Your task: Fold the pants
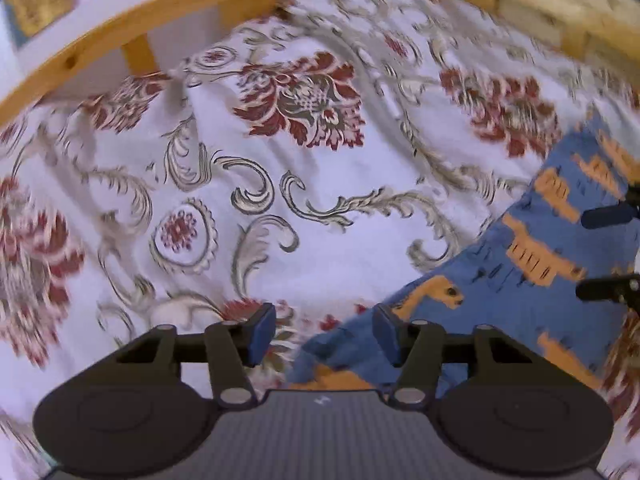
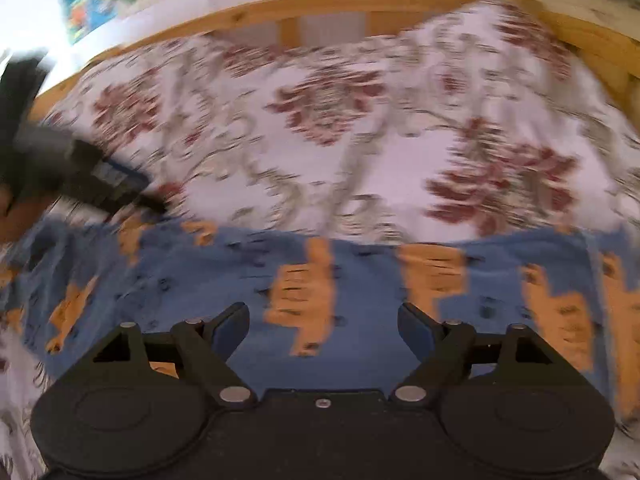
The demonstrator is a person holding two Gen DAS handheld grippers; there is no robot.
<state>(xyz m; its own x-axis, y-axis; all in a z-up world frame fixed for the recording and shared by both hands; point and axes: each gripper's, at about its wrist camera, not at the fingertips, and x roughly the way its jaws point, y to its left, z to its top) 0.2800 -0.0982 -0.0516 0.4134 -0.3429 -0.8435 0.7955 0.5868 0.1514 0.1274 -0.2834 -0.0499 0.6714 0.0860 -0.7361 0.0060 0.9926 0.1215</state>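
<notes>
1. One pair of pants is lying on the bed, spread over the bedspread; the pants are blue with orange dinosaur shapes.
2. Two tongs are showing in all, one per hand.
3. The left tongs are standing wide open and gripping nothing; their two blue pads are well apart.
4. In the left wrist view, the pants' edge is sitting just ahead of and under the right finger, while the left finger is hanging over bare bedspread.
5. The pants are running from between those fingers off to the right and ahead.
6. The right tongs are also standing wide open and holding nothing, hovering directly above the pants, which are filling the space between and ahead of the two fingers.
7. Whether either tongs are touching the cloth cannot be told.
8. From the left wrist, the right tongs' two dark fingers are showing at the far right, over the pants.
9. From the right wrist, the left tongs are showing blurred at the far left, near the pants' left end.
10. One wooden bed rail is curving beyond the bedspread, ahead of both tongs.
11. Two pictures are hanging on the wall ahead of the right tongs; both are blurred.
</notes>
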